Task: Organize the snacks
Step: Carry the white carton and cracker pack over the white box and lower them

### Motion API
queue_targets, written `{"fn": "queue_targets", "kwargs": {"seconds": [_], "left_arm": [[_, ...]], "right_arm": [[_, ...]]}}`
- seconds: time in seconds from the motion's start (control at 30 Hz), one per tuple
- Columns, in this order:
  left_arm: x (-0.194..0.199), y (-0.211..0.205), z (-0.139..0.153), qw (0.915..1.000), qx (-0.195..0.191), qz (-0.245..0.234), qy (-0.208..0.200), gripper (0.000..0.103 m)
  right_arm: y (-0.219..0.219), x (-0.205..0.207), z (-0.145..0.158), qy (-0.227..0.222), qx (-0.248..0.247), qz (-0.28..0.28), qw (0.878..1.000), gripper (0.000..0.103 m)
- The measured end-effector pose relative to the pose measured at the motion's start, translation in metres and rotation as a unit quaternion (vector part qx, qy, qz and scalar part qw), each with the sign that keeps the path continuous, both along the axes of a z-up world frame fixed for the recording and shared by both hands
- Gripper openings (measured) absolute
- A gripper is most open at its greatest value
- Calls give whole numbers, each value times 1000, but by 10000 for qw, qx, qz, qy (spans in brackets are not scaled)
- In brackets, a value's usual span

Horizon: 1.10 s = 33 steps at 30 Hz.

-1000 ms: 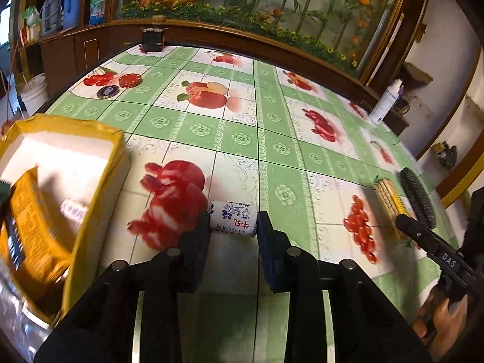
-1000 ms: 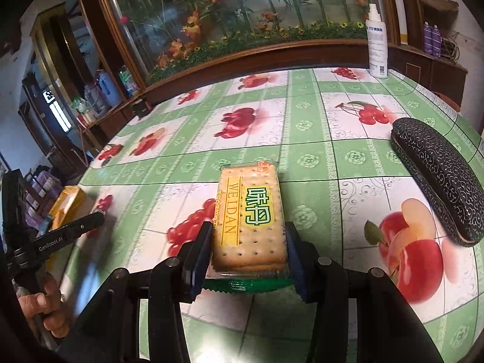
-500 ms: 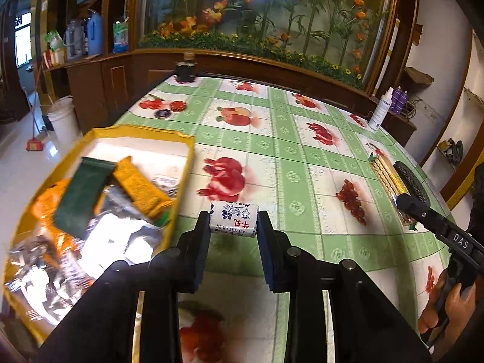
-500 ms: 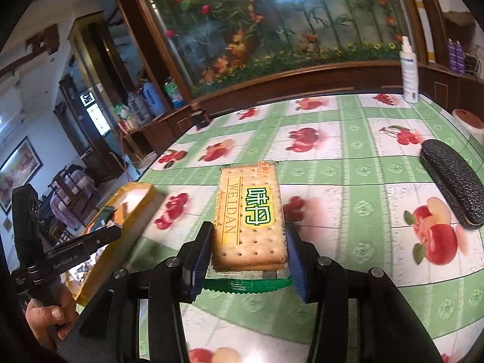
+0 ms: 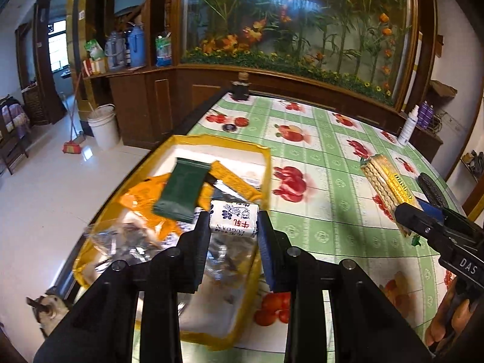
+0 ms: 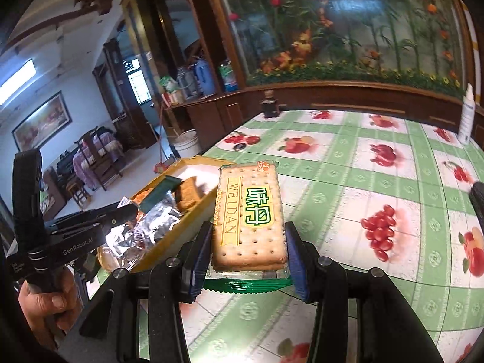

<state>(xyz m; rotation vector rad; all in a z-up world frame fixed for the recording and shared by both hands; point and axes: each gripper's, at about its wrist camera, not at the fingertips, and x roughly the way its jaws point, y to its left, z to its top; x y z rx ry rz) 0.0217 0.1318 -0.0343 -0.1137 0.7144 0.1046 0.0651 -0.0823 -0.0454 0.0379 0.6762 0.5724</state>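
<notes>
My left gripper [image 5: 233, 222] is shut on a small white candy packet [image 5: 234, 218] with blue and red print, held above the yellow box [image 5: 217, 142] that holds several snack packs. My right gripper [image 6: 248, 242] is shut on a WEIDAN cracker pack [image 6: 249, 211], held above the table just right of the yellow box [image 6: 178, 230]. The cracker pack also shows in the left wrist view [image 5: 387, 187], and the left gripper shows at the left of the right wrist view [image 6: 121, 213].
The box sits at the table's left edge, with floor, a white bucket [image 5: 104, 125] and a broom beyond. A black glasses case [image 5: 434, 192], a white spray bottle [image 6: 467, 118] and a dark jar [image 5: 240, 89] stand on the green fruit-print tablecloth [image 5: 326, 157].
Both grippers have risen and swung left with their loads. The left one now hangs over the yellow box; the right one has come close beside the box.
</notes>
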Motion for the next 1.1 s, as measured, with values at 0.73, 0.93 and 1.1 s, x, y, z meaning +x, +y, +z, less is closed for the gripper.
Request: {"fn": "queue_targets", "kwargs": {"seconds": [0.73,0.93,1.1], "left_arm": [[-18,71,-4,9958,256,876,18,28],[-6,63,-9,9965,327,761,98,28],[6,60,-13,9963,434,726,161,28]], "right_arm": [[140,6,8,-140,-274,1173,9926,47],[160,25,-6,35,-331,1196,9923,47],[161,42,-13,117,-330,1077,9936,47]]}}
